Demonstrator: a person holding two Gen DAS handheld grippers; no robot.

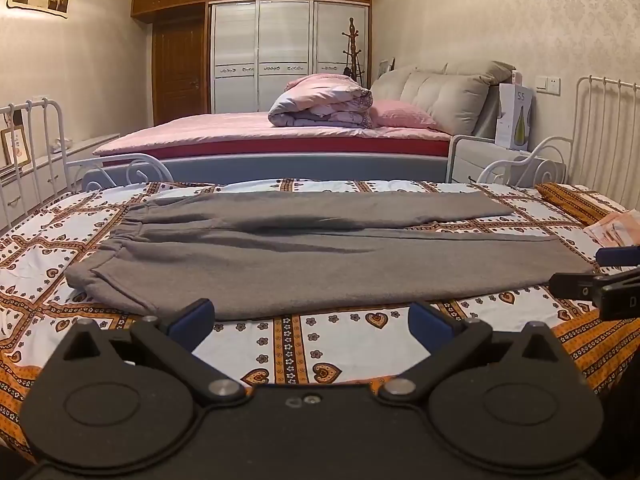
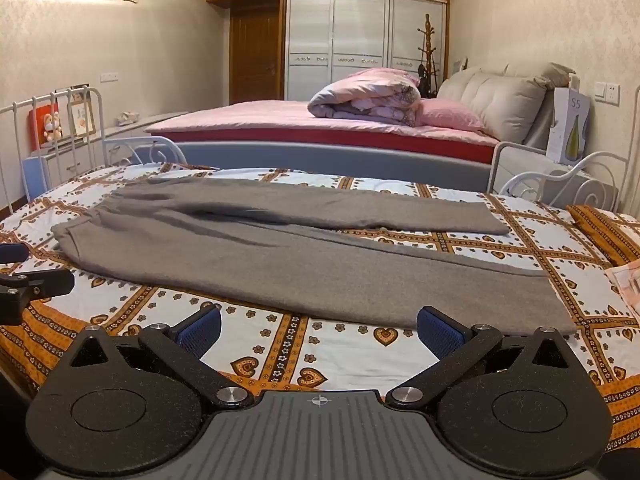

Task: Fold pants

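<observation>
Grey pants (image 1: 304, 252) lie flat across a bed with an orange and white patterned sheet (image 1: 336, 340), waistband to the left and both legs stretched to the right. My left gripper (image 1: 312, 320) hovers open just in front of the near leg, with nothing between its blue pads. In the right wrist view the pants (image 2: 288, 248) run from upper left to lower right, and my right gripper (image 2: 318, 330) stands open in front of the near leg's cuff end, holding nothing. Each gripper shows at the edge of the other's view: the right gripper (image 1: 600, 276) and the left gripper (image 2: 24, 272).
White metal bed rails (image 1: 32, 148) rise at the left and at the right (image 1: 600, 132). A folded orange cloth (image 1: 616, 228) lies at the sheet's right edge. Beyond stands a second bed (image 1: 272, 136) with a rolled pink quilt (image 1: 320, 100), then a wardrobe (image 1: 288, 52).
</observation>
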